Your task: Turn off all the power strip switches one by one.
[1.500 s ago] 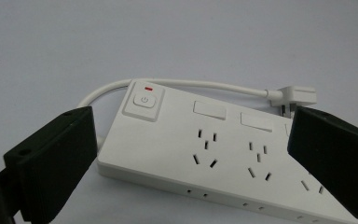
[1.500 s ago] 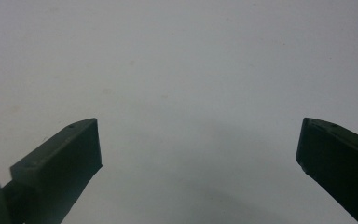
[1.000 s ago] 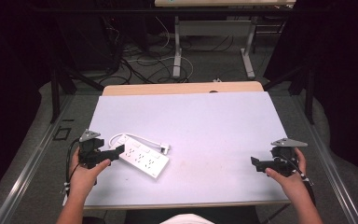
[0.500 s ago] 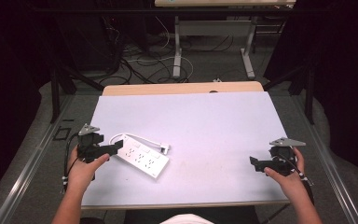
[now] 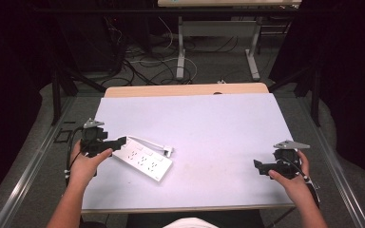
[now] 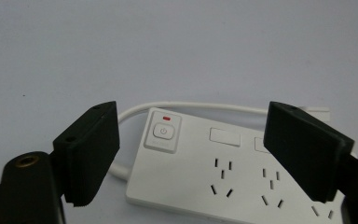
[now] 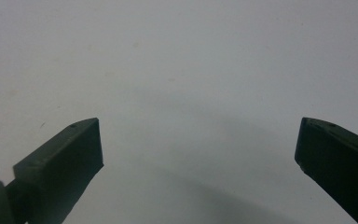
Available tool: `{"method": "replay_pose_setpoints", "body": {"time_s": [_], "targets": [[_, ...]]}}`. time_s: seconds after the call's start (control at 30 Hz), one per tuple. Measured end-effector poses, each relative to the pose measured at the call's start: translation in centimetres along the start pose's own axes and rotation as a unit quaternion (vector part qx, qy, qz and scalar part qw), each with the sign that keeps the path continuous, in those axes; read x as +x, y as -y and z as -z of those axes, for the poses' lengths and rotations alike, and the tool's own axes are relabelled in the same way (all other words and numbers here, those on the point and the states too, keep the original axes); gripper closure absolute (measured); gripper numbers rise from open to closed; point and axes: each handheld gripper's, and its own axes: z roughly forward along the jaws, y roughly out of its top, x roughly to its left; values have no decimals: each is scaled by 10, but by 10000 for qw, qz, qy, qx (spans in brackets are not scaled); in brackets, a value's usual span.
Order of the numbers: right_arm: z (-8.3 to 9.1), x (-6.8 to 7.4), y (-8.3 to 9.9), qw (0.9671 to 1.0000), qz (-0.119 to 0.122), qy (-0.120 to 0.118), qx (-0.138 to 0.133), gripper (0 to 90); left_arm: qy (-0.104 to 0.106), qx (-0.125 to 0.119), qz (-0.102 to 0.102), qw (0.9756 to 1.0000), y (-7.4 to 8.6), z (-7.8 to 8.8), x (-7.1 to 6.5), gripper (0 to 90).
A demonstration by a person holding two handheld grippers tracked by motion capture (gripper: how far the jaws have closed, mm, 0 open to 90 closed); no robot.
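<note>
A pale lilac table point(image 5: 218, 128) takes up the middle of the high view, with a strip of bare wood showing along its 12 o'clock edge. On it, toward 8 o'clock from the centre, a white power strip point(image 5: 143, 158) lies flat and slanted, one end pointing to 10 o'clock and the other to 4 o'clock. Its white cord point(image 5: 148, 142) loops out from the 10 o'clock end and runs along the far side to a plug point(image 5: 169, 151) lying just beside the strip.

The left gripper point(image 5: 121, 141) sits at the 10 o'clock end of the strip, held in the left hand point(image 5: 86, 161) near the table's 9 o'clock edge. In the left gripper view its jaws are spread wide, one on each side of the strip's switch end, apart from the casing. The power button point(image 6: 163, 132) with a small red mark above it lies between them, and rows of sockets run off toward 4 o'clock.

The right gripper point(image 5: 258, 166) rests at 4 o'clock on the table in the right hand point(image 5: 292, 178), well apart from the strip. In the right gripper view its jaws are spread wide over bare tabletop.
</note>
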Motion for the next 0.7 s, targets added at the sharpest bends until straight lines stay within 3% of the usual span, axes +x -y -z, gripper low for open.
{"method": "replay_pose_setpoints", "body": {"time_s": [0.13, 0.33, 0.37, 0.7], "targets": [[0, 0, 0, 10000, -21, -17, 4, 3, 1, -24, -12, 10000, -2, -1, 1, 286], [-3, -1, 2, 10000, -22, -50, 36, 3, -47, -12, 15, 10000, -7, -2, 3, 339], [-3, -1, 2, 10000, -30, -46, 39, 3, -34, 22, 122, 9999, -8, -3, 3, 395], [-3, -1, 2, 10000, -50, -44, 41, 3, -118, 167, 201, 9996, -8, -15, 9, 456]]}}
